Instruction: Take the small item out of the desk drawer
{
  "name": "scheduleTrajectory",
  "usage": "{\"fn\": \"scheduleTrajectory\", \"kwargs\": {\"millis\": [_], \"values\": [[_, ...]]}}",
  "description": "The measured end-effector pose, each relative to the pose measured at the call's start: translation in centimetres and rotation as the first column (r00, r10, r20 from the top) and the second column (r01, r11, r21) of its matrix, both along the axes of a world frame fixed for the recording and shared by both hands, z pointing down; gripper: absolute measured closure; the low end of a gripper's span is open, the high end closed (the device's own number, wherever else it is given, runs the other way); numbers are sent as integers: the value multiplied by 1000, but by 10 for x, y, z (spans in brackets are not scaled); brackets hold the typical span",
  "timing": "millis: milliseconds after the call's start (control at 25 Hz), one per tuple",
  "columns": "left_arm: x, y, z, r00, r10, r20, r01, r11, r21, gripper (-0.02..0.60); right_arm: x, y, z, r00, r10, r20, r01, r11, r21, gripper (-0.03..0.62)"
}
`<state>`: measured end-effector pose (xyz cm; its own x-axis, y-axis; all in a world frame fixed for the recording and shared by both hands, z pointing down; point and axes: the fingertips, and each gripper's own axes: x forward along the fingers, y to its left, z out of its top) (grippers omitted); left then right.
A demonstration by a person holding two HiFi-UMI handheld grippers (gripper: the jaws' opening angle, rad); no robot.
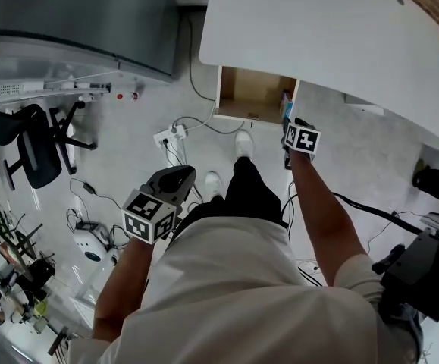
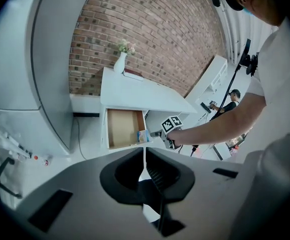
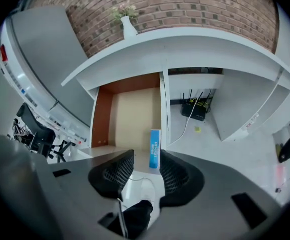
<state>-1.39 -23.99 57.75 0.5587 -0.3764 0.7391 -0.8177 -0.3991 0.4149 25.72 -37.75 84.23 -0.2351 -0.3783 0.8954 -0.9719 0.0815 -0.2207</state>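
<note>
Closest to the lens, my right claw stood open, its ribbed pads apart and pressing on nothing. Just past them, at the lower centre of the right gripper view, the blue box sat in the open desk drawer, against its right wall near the front. Its narrow blue face carried white print running lengthwise, which I could not read. The long axis ran up and down the frame, parallel to that wall. My left claw was closed to a thin slit, empty.
</note>
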Motion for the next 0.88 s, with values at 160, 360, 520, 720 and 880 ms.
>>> {"fn": "scheduleTrajectory", "kwargs": {"millis": [160, 360, 520, 720, 880], "values": [[6, -6, 7, 1000, -20, 6, 20, 999, -25, 549, 0, -13, 21, 1000, -9, -7, 8, 1000, -26, 401], [11, -11, 8, 999, -36, 12, 36, 999, -32, 549, -1, -23, 39, 999, -28, -26, 26, 998, -51, 384], [13, -13, 13, 999, -41, 20, 42, 999, -34, 549, -2, -29, 56, 998, -42, -38, 39, 997, -67, 382], [9, -9, 19, 998, -64, 29, 65, 997, -46, 549, -6, -33, 70, 998, -43, -41, 39, 995, -87, 383], [5, -6, 22, 997, -73, 31, 74, 996, -46, 549, -6, -33, 77, 999, -26, -45, 21, 994, -105, 453]]}}
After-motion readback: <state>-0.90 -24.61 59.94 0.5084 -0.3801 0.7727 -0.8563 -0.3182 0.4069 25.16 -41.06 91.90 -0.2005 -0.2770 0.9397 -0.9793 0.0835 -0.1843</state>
